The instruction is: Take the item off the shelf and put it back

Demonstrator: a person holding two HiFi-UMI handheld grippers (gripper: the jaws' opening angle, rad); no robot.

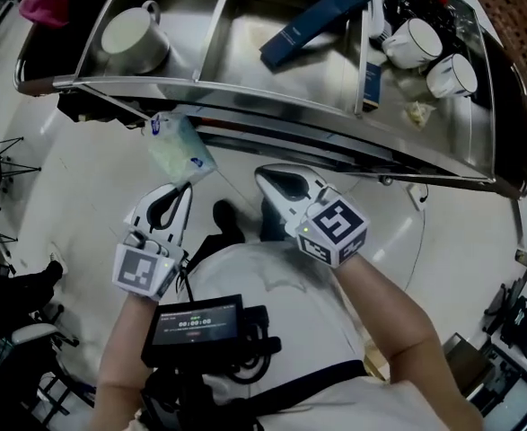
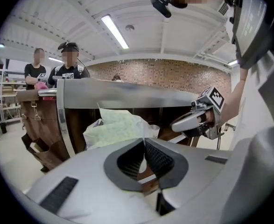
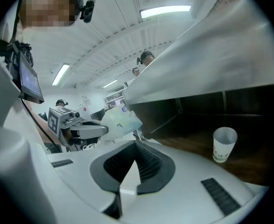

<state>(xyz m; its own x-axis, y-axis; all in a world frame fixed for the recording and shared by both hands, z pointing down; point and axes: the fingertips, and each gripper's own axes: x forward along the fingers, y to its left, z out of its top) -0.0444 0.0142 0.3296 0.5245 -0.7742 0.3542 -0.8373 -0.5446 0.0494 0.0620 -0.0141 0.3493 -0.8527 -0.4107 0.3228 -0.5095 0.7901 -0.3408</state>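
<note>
A pale green soft packet (image 1: 180, 146) hangs just below the front rim of the steel shelf (image 1: 245, 91). My left gripper (image 1: 184, 185) is shut on its near edge; in the left gripper view the packet (image 2: 120, 126) bulges out beyond the closed fingertips. My right gripper (image 1: 268, 176) sits to the right of the packet, apart from it, shut with nothing in it. In the right gripper view the left gripper (image 3: 95, 130) shows with the packet (image 3: 121, 121) at its tip. The left gripper view shows the right gripper (image 2: 183, 122) off to the right.
The shelf top holds a white mug (image 1: 136, 36) at left, a blue box (image 1: 315, 21) in the middle bay and two white cups (image 1: 413, 41) at right. A paper cup (image 3: 224, 144) stands on a lower shelf. Two people (image 2: 69, 64) stand beyond the shelf.
</note>
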